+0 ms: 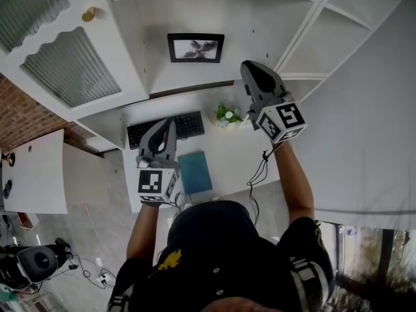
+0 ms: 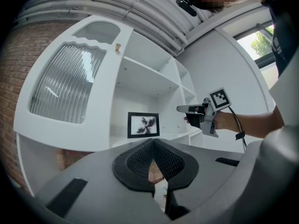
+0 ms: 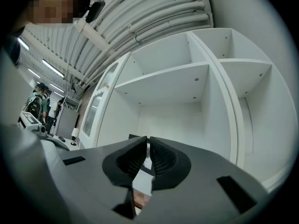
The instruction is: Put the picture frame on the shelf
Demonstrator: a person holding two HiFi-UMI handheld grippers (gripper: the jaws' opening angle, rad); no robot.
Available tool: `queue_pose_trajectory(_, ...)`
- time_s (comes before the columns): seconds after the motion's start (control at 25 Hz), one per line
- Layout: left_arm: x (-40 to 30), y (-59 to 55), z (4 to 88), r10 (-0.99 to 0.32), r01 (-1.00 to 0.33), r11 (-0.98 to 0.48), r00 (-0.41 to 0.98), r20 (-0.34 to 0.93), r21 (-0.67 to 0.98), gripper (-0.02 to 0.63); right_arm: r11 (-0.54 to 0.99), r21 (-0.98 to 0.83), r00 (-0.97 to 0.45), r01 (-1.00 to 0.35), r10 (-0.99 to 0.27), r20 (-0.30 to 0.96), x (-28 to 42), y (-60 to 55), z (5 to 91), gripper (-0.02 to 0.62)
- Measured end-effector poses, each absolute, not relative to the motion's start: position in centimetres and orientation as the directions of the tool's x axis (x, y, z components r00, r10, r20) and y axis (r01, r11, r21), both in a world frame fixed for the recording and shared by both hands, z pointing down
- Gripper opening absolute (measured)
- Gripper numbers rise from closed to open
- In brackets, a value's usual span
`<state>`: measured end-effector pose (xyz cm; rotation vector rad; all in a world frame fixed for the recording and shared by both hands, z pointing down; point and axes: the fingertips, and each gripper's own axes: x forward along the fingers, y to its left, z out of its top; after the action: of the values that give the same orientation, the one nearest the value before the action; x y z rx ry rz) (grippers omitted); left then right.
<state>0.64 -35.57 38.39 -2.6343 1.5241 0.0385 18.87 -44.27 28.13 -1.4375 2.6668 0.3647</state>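
The black picture frame (image 1: 195, 47) with a dark flower print stands upright against the back of the white shelf (image 1: 162, 83); in the left gripper view the frame (image 2: 143, 124) is straight ahead. My right gripper (image 1: 250, 65) hovers in front of the shelf, to the right of the frame and apart from it. Its jaws are empty with only a thin slit between them (image 3: 147, 139). In the left gripper view it (image 2: 180, 108) is level with the frame. My left gripper (image 1: 170, 123) is lower, over the desk, its pads (image 2: 145, 157) touching at the tips and holding nothing.
On the white desk (image 1: 234, 151) below the shelf lie a black keyboard (image 1: 166, 129), a small potted plant (image 1: 227, 116) and a teal book (image 1: 195, 172). A cabinet door with ribbed glass (image 1: 71, 67) stands open at the left. Open shelf compartments (image 1: 338, 38) lie to the right.
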Motion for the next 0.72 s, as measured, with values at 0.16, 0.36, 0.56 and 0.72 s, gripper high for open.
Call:
queue_pose_trajectory(0.16,0.8,-34.7,38.4,-0.859,-0.862,-0.502,0.507,-0.074,-0.079,0.018,0.516,0.162,-0.539,-0.841,-0.823,-0.179,19.1,-42.5,28.8,0.018)
queue_pose_trajectory(0.36,0.8,-33.5,38.4,-0.852,-0.854,-0.513,0.519,-0.071,-0.082,0.018,0.492,0.154,-0.513,-0.857,-0.841,-0.171,19.6,-40.4,29.6,0.017)
queue_pose_trajectory(0.56,0.3,-32.2,38.3,-0.864,-0.866,-0.481,0.495,-0.093,-0.137,0.018,0.461,0.146,-0.481,-0.876,-0.860,-0.173,19.7,-38.0,30.6,0.014)
queue_pose_trajectory(0.72,0.1,-30.9,38.8,-0.851,-0.848,-0.501,0.519,-0.077,-0.174,0.018,0.440,0.132,-0.458,-0.888,-0.871,-0.177,19.6,-36.3,31.4,0.009)
